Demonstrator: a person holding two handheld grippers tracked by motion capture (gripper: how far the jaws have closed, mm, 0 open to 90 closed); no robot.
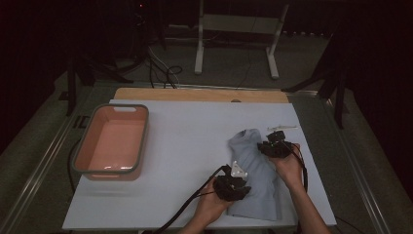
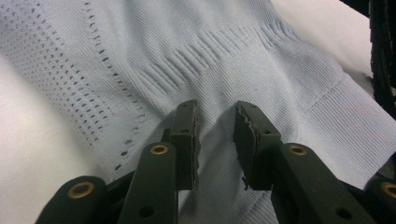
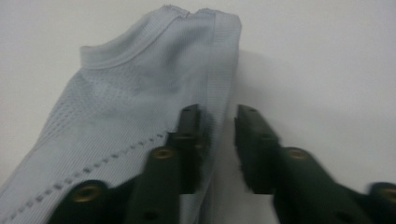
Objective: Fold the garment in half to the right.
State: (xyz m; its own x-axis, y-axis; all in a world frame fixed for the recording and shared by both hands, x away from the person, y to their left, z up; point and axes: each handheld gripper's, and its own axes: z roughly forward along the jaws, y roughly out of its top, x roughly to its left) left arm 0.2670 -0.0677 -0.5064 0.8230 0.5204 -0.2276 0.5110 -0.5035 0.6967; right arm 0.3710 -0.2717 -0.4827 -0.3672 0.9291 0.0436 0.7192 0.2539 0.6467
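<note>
- Left hand-held gripper [image 1: 237,187]: black, two-jawed, cable trailing toward the person; in the left gripper view [image 2: 215,122], jaws spread a little over the cloth, a gap between the pads, no fold seen pinched there.
- Right hand-held gripper [image 1: 274,142]: black, held in the right hand [image 1: 288,165]; in the right gripper view [image 3: 218,123], jaws apart, nothing pinched; left pad over the cloth's edge, right pad over bare table.
- Pale blue-grey ribbed knit garment with rows of small eyelet holes [image 1: 255,170]: lying flat on the table, directly under both hand-held grippers; folded edge and collar-like band ahead of the right hand-held gripper [image 3: 140,93]; ribbed band to the right of the left hand-held gripper's jaws [image 2: 261,60].
- White rectangular table [image 1: 195,146]: beneath garment and both hand-held grippers.
- Salmon-pink rectangular plastic tub with grey rim [image 1: 109,170]: well apart from the left hand-held gripper, off to its left on the table.
- Small white object [image 1: 282,127]: just beyond the right hand-held gripper; too small to identify.
</note>
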